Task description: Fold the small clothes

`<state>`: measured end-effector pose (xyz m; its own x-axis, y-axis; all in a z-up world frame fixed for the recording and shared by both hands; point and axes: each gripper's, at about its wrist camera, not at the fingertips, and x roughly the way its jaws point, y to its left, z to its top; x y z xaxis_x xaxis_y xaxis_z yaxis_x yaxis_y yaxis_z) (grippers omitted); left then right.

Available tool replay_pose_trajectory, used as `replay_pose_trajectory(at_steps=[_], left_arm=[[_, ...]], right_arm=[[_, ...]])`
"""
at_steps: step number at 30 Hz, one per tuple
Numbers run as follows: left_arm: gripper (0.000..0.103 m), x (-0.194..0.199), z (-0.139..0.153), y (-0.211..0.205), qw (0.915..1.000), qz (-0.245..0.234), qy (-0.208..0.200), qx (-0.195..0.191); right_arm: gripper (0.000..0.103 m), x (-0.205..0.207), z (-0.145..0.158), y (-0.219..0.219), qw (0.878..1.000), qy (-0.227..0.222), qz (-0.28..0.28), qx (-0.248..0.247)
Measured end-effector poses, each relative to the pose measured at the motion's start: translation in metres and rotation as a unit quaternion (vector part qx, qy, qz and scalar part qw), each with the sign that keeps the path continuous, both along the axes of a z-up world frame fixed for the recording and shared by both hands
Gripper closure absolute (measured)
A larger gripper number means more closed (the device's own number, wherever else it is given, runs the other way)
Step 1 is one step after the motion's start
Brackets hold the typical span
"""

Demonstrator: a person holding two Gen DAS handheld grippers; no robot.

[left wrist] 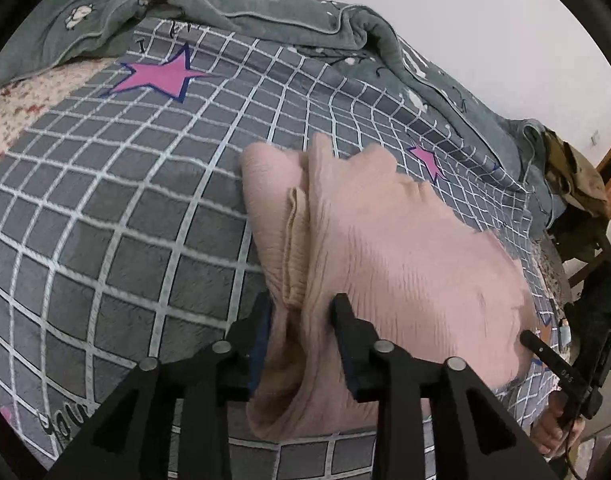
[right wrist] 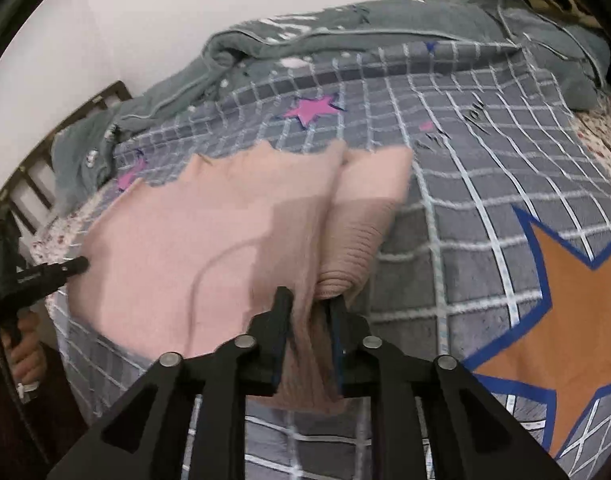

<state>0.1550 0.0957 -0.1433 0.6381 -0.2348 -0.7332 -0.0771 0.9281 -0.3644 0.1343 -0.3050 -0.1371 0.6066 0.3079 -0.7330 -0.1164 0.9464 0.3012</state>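
A pink ribbed knit garment lies partly folded on the grey checked bedspread. My left gripper is shut on a bunched near edge of it, cloth filling the gap between the fingers. In the right wrist view the same pink garment spreads to the left, and my right gripper is shut on its gathered ribbed edge. Each gripper shows in the other's view: the right one at the far right, the left one at the far left. The held cloth is slightly lifted.
A grey-green blanket is heaped along the far side against the white wall. A floral sheet shows at the left. A wooden headboard and an olive bag on a chair border the bed. Star prints mark the spread.
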Motion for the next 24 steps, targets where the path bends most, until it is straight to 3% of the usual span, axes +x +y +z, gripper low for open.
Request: replay_pose_trajectory(at_steps=[4, 8, 10, 15, 16, 18, 20, 24], left_arm=[[0.069, -0.002, -0.003, 0.009, 0.9999, -0.001, -0.013, -0.01], [0.058, 0.008, 0.0, 0.007, 0.9998, 0.002, -0.02, 0.007], [0.052, 0.02, 0.003, 0.006, 0.9993, 0.0, -0.026, 0.026], [0.052, 0.05, -0.001, 0.004, 0.9992, 0.008, -0.02, 0.034], [0.052, 0.054, -0.004, 0.005, 0.9991, 0.014, -0.023, 0.034], [0.055, 0.06, -0.006, 0.007, 0.9984, 0.025, -0.032, 0.038], [0.061, 0.067, -0.009, 0.009, 0.9983, 0.031, -0.033, 0.037], [0.059, 0.075, -0.013, 0.007, 0.9982, 0.034, -0.026, 0.042]], right_arm=[[0.074, -0.015, 0.01, -0.014, 0.999, -0.039, -0.021, 0.014], [0.073, -0.008, 0.029, -0.01, 0.997, -0.078, -0.029, 0.005], [0.07, 0.002, 0.033, -0.003, 0.996, -0.086, -0.017, 0.007], [0.071, 0.032, 0.017, 0.018, 0.996, -0.082, -0.011, -0.031], [0.074, 0.039, 0.011, 0.022, 0.995, -0.08, -0.016, -0.05], [0.092, 0.049, 0.002, 0.027, 0.993, -0.073, -0.031, -0.088], [0.093, 0.059, -0.004, 0.027, 0.993, -0.067, -0.039, -0.094], [0.093, 0.067, -0.006, 0.03, 0.99, -0.074, -0.047, -0.111]])
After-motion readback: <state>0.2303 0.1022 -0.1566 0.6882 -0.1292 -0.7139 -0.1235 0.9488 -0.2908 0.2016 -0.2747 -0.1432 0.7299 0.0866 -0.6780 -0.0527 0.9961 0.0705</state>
